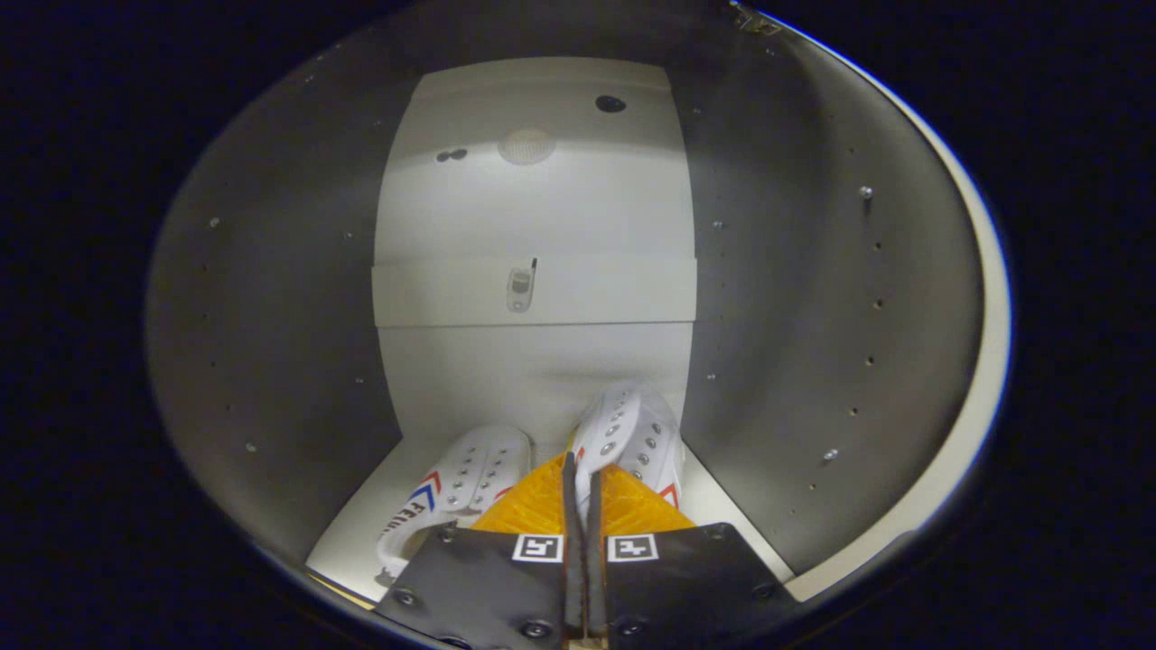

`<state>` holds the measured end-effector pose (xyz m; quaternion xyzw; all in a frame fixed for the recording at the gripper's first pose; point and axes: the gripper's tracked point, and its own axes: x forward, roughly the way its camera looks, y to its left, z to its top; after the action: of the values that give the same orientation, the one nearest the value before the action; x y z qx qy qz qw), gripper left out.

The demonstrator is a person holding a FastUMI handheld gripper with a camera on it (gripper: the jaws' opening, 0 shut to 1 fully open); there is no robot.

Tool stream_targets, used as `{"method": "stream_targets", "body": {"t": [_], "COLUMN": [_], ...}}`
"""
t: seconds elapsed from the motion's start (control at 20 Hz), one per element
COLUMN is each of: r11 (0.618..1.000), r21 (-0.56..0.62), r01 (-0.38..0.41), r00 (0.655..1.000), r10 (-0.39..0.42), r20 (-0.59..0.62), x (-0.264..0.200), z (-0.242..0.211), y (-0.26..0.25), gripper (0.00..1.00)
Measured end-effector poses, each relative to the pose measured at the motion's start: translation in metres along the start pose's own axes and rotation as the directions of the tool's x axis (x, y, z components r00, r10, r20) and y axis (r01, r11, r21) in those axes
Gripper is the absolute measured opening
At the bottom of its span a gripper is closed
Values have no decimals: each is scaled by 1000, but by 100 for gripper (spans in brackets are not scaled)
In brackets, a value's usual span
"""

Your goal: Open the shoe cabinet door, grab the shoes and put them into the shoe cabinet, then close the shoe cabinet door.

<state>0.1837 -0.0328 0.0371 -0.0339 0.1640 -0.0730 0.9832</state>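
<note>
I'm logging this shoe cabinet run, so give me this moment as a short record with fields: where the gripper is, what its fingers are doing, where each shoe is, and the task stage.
location: gripper reaches inside the open shoe cabinet
fingers: nearly together, pinching the inner edge of the right shoe
right shoe: lifted at the fingertips, toe toward the back panel
left shoe: lying on the cabinet floor, left of the fingers, apart from them
shelf: across the back, above the shoes
stage: shoes in cabinet; gripper not yet released, door not yet closed
</note>
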Motion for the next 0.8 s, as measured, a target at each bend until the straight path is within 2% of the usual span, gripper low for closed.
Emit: {"method": "stream_targets", "body": {"t": [0.2,0.5,0.6,0.8], "r11": [998,997,996,995], "r21": [-58,-70,-69,-77], "r01": [-11,-42,-58,-64], "r00": [999,996,995,995], "r10": [8,37,52,57], "r20": [-54,-77,-86,-85], "x": [7,5,8,-2], "z": [28,42,42,59], "y": [29,24,24,27], "gripper": [3,4,10,10]}}
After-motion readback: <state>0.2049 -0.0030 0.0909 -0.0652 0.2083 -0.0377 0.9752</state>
